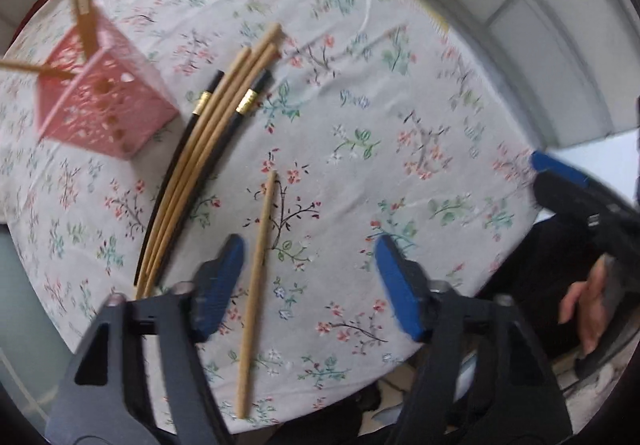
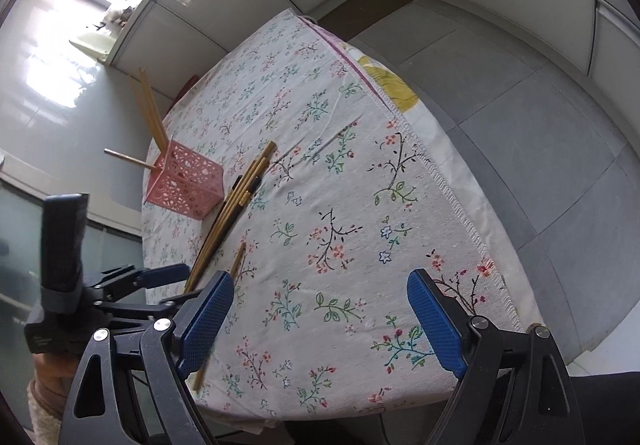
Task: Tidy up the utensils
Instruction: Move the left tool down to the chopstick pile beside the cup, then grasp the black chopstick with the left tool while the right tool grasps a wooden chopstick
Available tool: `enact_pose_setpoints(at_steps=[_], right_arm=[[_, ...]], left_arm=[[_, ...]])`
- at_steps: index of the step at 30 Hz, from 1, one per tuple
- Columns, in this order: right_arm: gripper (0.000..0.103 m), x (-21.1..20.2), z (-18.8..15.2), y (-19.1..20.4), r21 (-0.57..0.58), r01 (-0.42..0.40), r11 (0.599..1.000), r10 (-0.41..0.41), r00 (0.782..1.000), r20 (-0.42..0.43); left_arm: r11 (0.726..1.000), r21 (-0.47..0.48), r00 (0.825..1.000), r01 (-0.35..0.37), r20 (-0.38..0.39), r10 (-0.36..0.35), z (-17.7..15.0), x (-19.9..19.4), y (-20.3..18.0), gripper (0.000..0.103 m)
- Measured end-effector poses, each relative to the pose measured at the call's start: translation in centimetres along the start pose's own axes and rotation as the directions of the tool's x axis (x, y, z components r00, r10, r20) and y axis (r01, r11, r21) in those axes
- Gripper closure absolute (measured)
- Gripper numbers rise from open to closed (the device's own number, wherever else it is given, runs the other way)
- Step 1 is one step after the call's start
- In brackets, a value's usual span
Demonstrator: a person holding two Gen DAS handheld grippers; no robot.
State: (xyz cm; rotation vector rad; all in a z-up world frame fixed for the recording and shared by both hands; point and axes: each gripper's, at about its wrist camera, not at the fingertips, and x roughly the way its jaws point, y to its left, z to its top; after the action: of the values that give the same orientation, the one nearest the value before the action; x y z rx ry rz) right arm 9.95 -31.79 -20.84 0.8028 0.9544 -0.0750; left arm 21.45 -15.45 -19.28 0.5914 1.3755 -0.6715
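Near the front edge of the floral tablecloth (image 1: 400,93), my left gripper (image 1: 308,281) hangs spread wide over the lone bamboo chopstick (image 1: 256,285), jaws either side, ready to pinch. My right gripper (image 2: 320,321) waits spread and empty. The chopstick bundle (image 1: 208,149) lies beside the pink holder (image 1: 104,105) at far left, which already has some sticks in it.
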Motion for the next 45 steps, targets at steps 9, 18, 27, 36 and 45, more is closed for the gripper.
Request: enact_pose_setpoints(at_steps=[9,18,27,36,45], right_arm=[[0.013,0.5,0.4,-0.7,0.052,-0.007,0.999,0.008,1.000,-0.027],[0.013,0.8,0.9,-1.7,0.093,-0.003,0.996,0.007,0.999,-0.044],[0.013,1.0,1.0,-2.1,0.123,-0.016,0.992,0.024,0.997,-0.068],[0.013,1.1,1.0,-2.3,0.128,-0.009,0.992,0.019,0.997,-0.074],[0.013,1.3,1.1,-2.3,0.131,-0.005,0.991,0.016,0.997,-0.080]], left_arm=[[0.999,-0.025,0.997,-0.041,0.058,0.042,4.4,0.8,0.5,0.062],[0.994,0.033,0.994,-0.106,0.016,0.105,8.3,3.5,-0.5,0.065],[0.992,0.043,0.992,-0.122,-0.002,0.123,12.0,4.8,-0.4,0.065],[0.996,0.049,0.996,-0.071,-0.052,0.074,11.5,4.9,-0.4,0.065],[0.996,0.049,0.995,-0.080,-0.060,0.083,11.6,4.7,-1.3,0.063]])
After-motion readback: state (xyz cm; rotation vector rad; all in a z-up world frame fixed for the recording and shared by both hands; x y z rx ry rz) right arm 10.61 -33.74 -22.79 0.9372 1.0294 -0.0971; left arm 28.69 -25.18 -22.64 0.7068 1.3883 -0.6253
